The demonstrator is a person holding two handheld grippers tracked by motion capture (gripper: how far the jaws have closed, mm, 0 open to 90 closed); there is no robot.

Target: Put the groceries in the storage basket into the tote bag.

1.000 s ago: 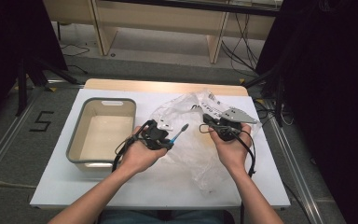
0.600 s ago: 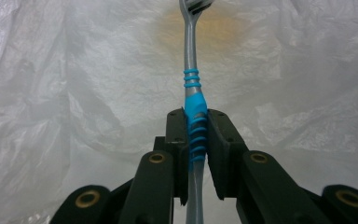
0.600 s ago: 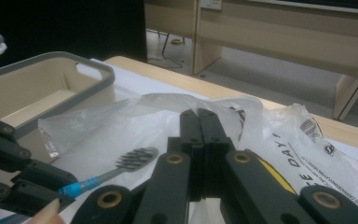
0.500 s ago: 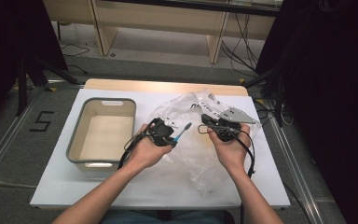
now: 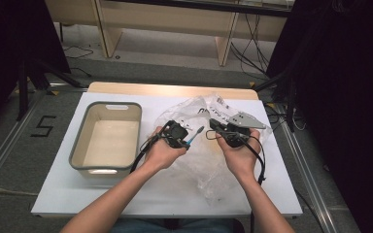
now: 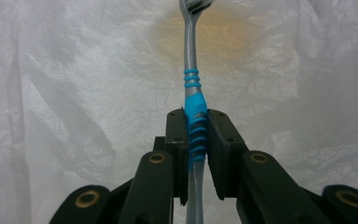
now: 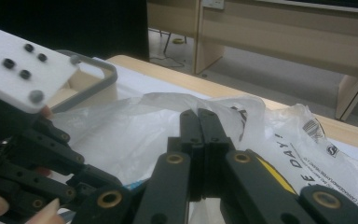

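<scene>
I have the slim grey toothbrush with blue rubber ribs (image 6: 193,112) clamped in my left gripper (image 6: 196,122), at the centre of the high view. It is light and stiff, its ribbed section the surest hold; the bare handle looks slippery. The crinkled clear plastic bag (image 5: 209,160) under it is limp and slick, best pinched at an edge fold. My right gripper (image 7: 198,122) is closed on a fold of that bag, right of centre. Compared with a second ago, the left gripper has shifted toward the right of the frame, nearer the other; the right one has held its place. The grey-rimmed beige bin (image 5: 126,108) sits at left on the white surface (image 5: 63,189).
</scene>
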